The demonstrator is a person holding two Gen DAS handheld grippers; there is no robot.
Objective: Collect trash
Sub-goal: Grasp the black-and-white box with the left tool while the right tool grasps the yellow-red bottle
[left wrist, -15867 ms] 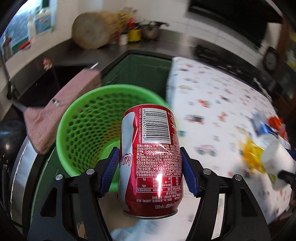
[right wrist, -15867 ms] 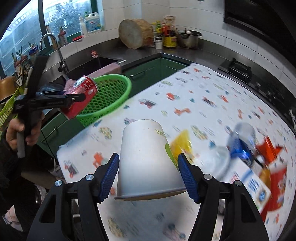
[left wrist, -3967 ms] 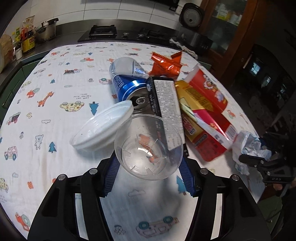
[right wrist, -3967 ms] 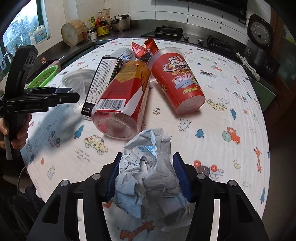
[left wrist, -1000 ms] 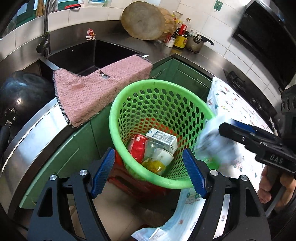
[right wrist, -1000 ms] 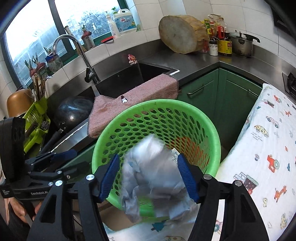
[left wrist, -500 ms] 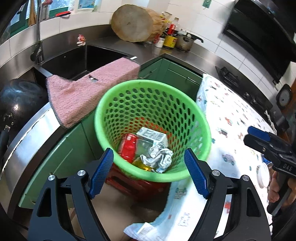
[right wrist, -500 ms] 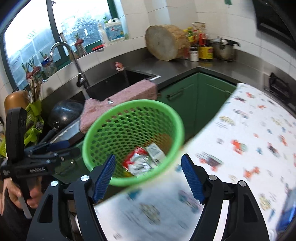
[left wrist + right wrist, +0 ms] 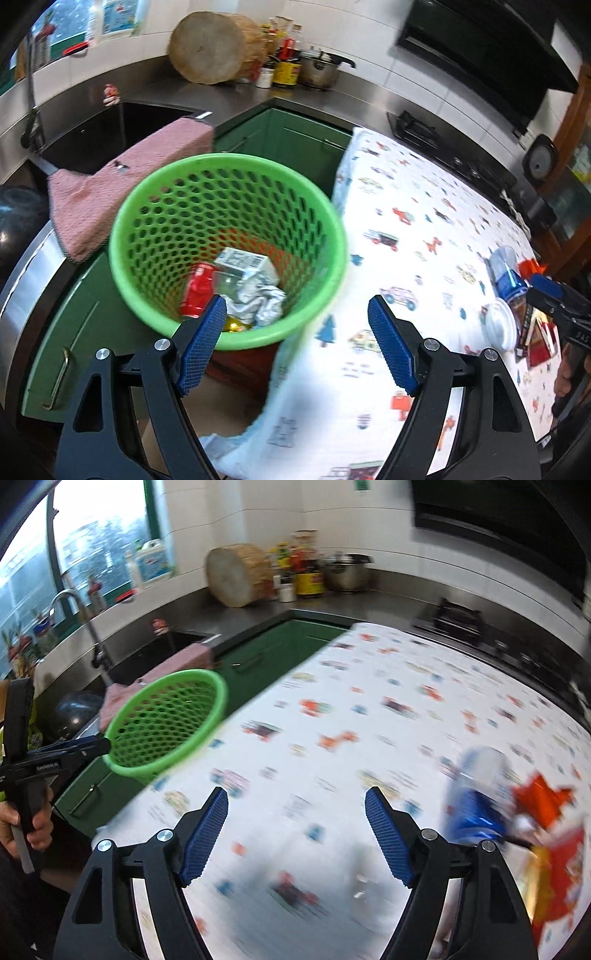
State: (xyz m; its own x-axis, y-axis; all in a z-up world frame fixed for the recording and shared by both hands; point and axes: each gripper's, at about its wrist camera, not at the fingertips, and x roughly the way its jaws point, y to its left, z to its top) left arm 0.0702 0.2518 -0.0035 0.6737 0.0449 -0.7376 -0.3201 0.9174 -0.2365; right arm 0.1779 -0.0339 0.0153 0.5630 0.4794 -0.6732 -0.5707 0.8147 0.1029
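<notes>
Both tongs empty: left tongs (image 9: 295,343) wide open above the basket (image 9: 229,332); right tongs (image 9: 295,830) opening over the desk (image 9: 332,738). Between pickups. Next: reach remaining trash (image 9: 524,819) at desk's far right.

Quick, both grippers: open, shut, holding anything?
Left gripper: open, holding nothing, near the green basket.
Right gripper: jaws opening, nothing between them, above the table.

Left gripper (image 9: 295,332) fingers apart, empty, above green basket (image 9: 147,206).
</notes>
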